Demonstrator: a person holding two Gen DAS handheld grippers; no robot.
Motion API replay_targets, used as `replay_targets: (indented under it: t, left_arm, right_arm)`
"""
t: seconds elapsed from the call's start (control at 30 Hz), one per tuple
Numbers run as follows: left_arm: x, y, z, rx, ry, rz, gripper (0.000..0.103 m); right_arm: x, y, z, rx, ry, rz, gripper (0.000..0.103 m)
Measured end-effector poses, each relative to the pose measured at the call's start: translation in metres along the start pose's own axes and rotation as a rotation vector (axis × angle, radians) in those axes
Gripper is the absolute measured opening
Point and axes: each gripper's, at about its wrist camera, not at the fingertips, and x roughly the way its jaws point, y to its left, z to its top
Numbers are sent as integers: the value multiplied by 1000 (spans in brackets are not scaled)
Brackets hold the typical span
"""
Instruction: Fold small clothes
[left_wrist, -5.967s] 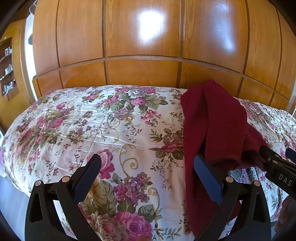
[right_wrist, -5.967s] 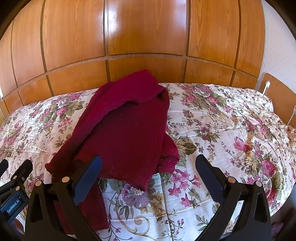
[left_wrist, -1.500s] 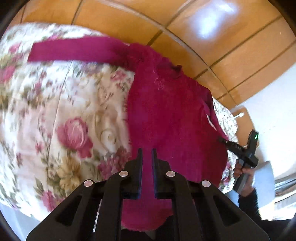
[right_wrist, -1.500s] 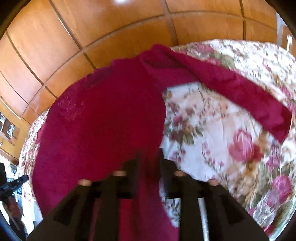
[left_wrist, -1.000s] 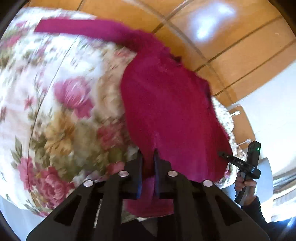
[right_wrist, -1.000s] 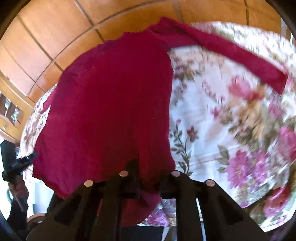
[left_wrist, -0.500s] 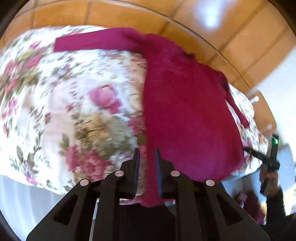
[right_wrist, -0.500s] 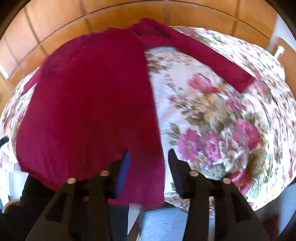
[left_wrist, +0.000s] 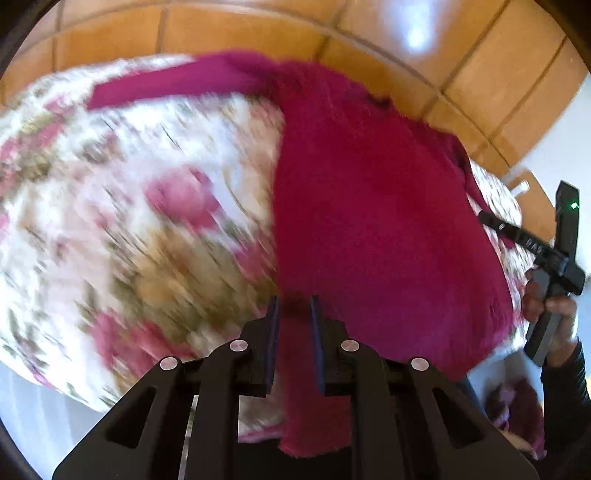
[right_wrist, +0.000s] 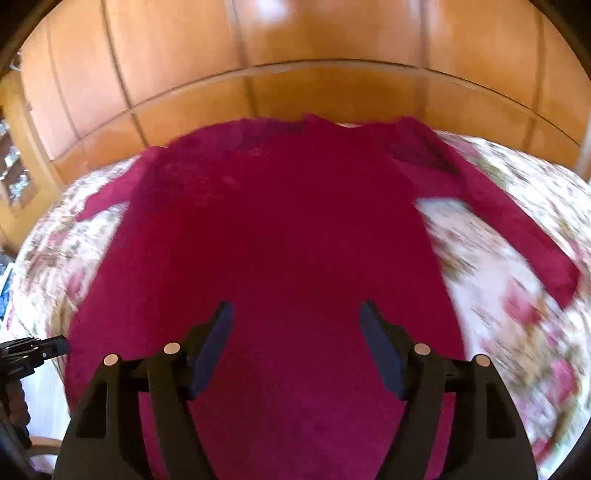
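A dark red sweater (right_wrist: 295, 240) lies spread flat, front up, on the floral bedspread (right_wrist: 517, 295). Both sleeves (right_wrist: 517, 229) are stretched out to the sides. Its hem hangs over the near edge of the bed. In the left wrist view the sweater (left_wrist: 369, 221) fills the right half. My left gripper (left_wrist: 294, 306) is shut narrowly on the hem's left corner, and red fabric fills the gap. My right gripper (right_wrist: 295, 314) hovers over the lower middle of the sweater. Its jaws are opening wide and its pads touch nothing.
Wooden panelling (right_wrist: 295, 55) rises behind the bed. A shelf with small items (right_wrist: 14, 166) stands at the far left. A hand (left_wrist: 550, 306) holds the right gripper beyond the bed's right corner. More red cloth (left_wrist: 517, 413) lies low at the right.
The right gripper let go of the hem, opened wide and swung left over the middle of the sweater. The left gripper kept the hem, its jaws slightly wider.
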Motion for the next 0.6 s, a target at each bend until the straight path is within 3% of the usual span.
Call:
replay_targets:
  t: [0.17,0.27,0.33,0.37,0.4,0.47,0.57,0.6]
  left_arm:
    - [-17,67,29,-234,-79,86,14]
    - [-19,106,48,-337,-118,181,14]
    - [-21,128,61,-387,-139,202,32]
    - [-23,137,67,-412,-160,211,59]
    - [-27,148,74,-433,-196,229,70]
    - [-30,165,93,-448,-248,258,69]
    - [-20,181,123,-447,-248,281,67]
    - [-14,187,132,-444,-247,297,62]
  right_arm:
    - [46,27,19,-55,-23,-42,71]
    - [76,25,9,-66,-1,-77,73]
    - [88,22,1,-68,-16,-93,79]
    - [91,23,0,-67,-32,-92,80]
    - [91,21,-3,-63,-45,-90,81]
    - [94,23,-4,-64,-59,-94,82]
    - [95,21,-5,-64,-61,-85,85]
    - [96,20,-5,-61,-60,-78,86]
